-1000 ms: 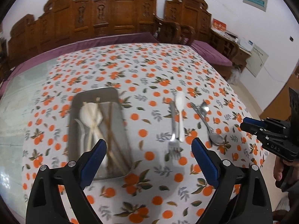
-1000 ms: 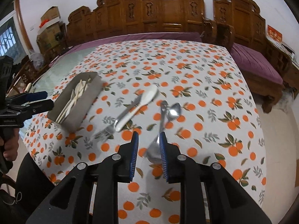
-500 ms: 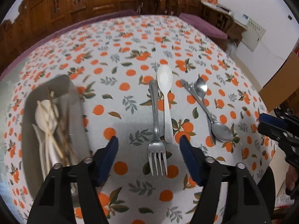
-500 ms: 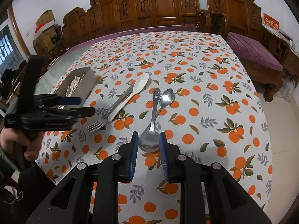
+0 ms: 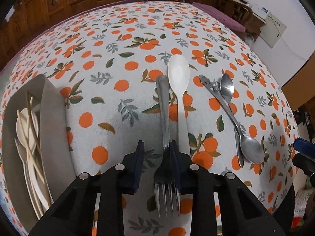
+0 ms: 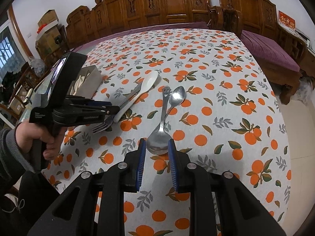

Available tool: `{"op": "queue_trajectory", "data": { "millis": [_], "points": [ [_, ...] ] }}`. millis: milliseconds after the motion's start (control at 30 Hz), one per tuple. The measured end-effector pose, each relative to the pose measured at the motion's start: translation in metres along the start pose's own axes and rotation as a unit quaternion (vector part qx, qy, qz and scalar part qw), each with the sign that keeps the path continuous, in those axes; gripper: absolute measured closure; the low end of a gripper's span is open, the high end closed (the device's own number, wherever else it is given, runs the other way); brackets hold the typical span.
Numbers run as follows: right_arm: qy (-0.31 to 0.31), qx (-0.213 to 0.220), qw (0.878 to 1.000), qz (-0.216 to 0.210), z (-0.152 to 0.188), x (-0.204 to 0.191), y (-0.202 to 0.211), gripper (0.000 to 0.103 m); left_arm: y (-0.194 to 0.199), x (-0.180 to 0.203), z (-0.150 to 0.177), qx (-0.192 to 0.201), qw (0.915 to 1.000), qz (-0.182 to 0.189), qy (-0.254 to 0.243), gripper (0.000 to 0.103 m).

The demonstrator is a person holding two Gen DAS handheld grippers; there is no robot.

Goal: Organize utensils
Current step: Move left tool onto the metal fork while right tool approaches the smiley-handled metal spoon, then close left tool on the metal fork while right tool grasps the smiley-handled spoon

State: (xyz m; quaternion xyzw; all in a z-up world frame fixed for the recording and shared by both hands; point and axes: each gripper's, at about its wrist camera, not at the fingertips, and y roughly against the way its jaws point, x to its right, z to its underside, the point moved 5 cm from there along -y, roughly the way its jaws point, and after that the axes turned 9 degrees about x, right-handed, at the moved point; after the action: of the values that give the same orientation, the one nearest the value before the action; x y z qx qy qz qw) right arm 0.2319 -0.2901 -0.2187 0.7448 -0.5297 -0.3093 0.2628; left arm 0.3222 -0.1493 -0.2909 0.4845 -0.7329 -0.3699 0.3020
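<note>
The left claw point(image 5: 155, 155) is down on the bench, jaws parted and straddling the neck of the dull steel fork point(image 5: 166, 147), whose tines point back toward the camera. Pick-up step, I'd say: squeeze, then carry to the grey tray point(image 5: 53, 118) of pale spoons off to its left. The right claw point(image 6: 157, 153), also released, brackets the shiny steel spoon's bowl point(image 6: 158, 140).
</note>
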Motion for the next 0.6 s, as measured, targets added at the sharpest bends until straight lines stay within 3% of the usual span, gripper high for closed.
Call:
{"op": "queue_trajectory", "data": {
  "millis": [300,400,600],
  "points": [
    [0.002,-0.003,1.000,0.000,0.002,-0.004,-0.003,0.077,-0.004,0.002,-0.006,0.007,0.9999,-0.009,-0.005,0.084],
    [0.005,-0.003,1.000,0.001,0.002,-0.005,-0.004,0.077,-0.004,0.004,-0.006,0.007,1.0000,-0.001,-0.006,0.097],
    [0.004,-0.012,1.000,0.001,-0.005,0.000,-0.020,0.078,0.011,0.001,0.005,0.012,0.9999,0.006,-0.007,0.097]
  ]
}}
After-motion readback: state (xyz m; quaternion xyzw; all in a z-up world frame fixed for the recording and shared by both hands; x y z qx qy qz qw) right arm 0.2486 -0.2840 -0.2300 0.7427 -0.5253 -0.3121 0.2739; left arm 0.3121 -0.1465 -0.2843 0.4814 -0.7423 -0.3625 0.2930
